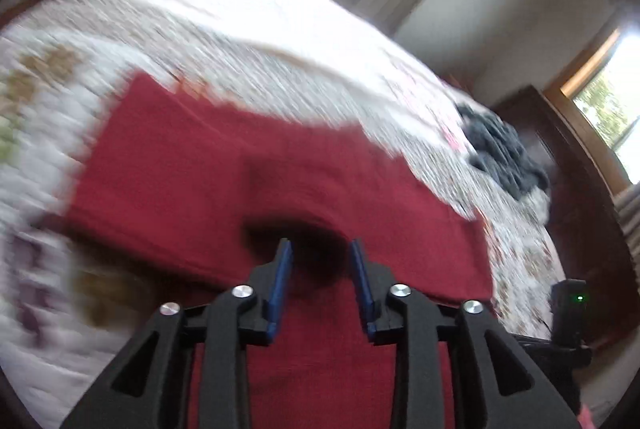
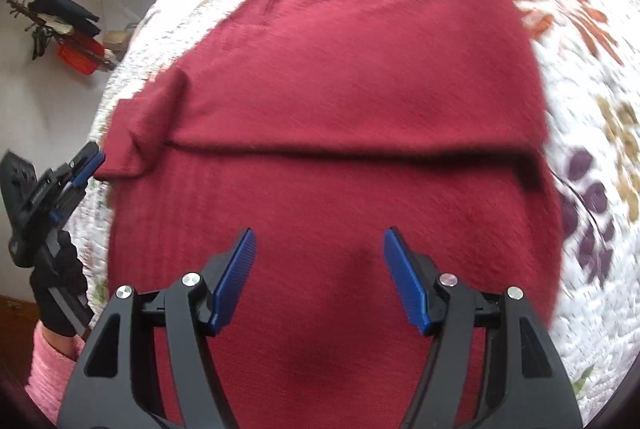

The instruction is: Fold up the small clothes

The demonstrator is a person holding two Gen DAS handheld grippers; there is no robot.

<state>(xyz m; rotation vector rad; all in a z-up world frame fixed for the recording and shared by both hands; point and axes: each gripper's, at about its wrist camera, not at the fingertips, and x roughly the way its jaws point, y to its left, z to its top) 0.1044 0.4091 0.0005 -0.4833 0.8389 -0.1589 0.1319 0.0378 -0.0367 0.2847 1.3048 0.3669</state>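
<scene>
A dark red knit garment (image 2: 352, 97) lies spread on a floral quilted bedspread (image 2: 592, 41), with one part folded over along a crease across its middle. My right gripper (image 2: 320, 237) hovers over its near half, open and holding nothing. In the left wrist view the same red garment (image 1: 248, 189) fills the middle, blurred by motion. My left gripper (image 1: 320, 247) is above it, open, nothing between its blue pads. In the right wrist view the left gripper (image 2: 90, 161) shows at the left edge beside a red sleeve (image 2: 136, 145), held by a black-gloved hand (image 2: 56, 281).
A dark grey heap of clothing (image 1: 504, 153) sits at the far right of the bed (image 1: 240, 25). Dark wooden furniture (image 1: 576, 189) and a window (image 1: 616, 97) stand beyond it. A wall hook with bags (image 2: 64, 29) hangs left of the bed.
</scene>
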